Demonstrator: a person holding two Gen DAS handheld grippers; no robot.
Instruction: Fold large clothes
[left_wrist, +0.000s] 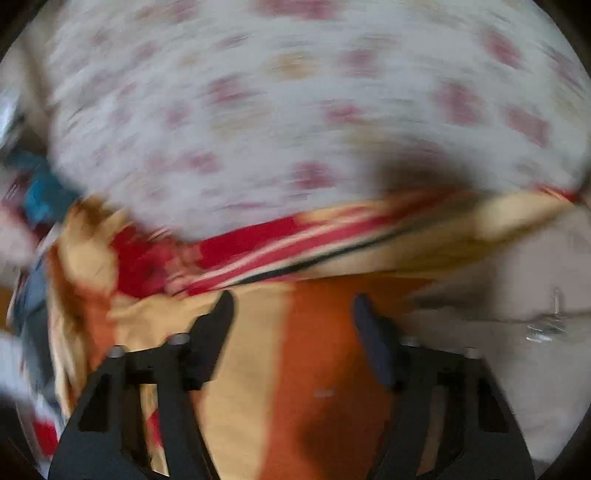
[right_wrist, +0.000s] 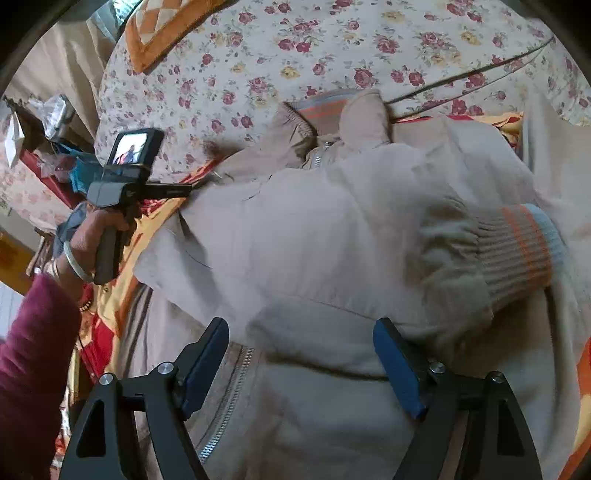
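A beige zip-up jacket (right_wrist: 314, 240) lies on the bed, one sleeve folded across its body, with a ribbed grey and orange cuff (right_wrist: 517, 251) at the right. Its zipper (right_wrist: 225, 402) runs down at the lower left. My right gripper (right_wrist: 301, 332) is open just above the jacket's lower body, holding nothing. My left gripper (left_wrist: 293, 299) is open and empty over an orange and yellow sheet (left_wrist: 314, 369); that view is motion-blurred. The jacket's edge (left_wrist: 517, 288) shows at its right. The left gripper also shows in the right wrist view (right_wrist: 184, 190), at the jacket's left shoulder.
A floral quilt (right_wrist: 295, 55) covers the bed beyond the jacket and fills the top of the left wrist view (left_wrist: 295, 92). An orange patterned pillow (right_wrist: 162, 33) lies at the far left. Cluttered shelves (right_wrist: 48, 140) stand left of the bed.
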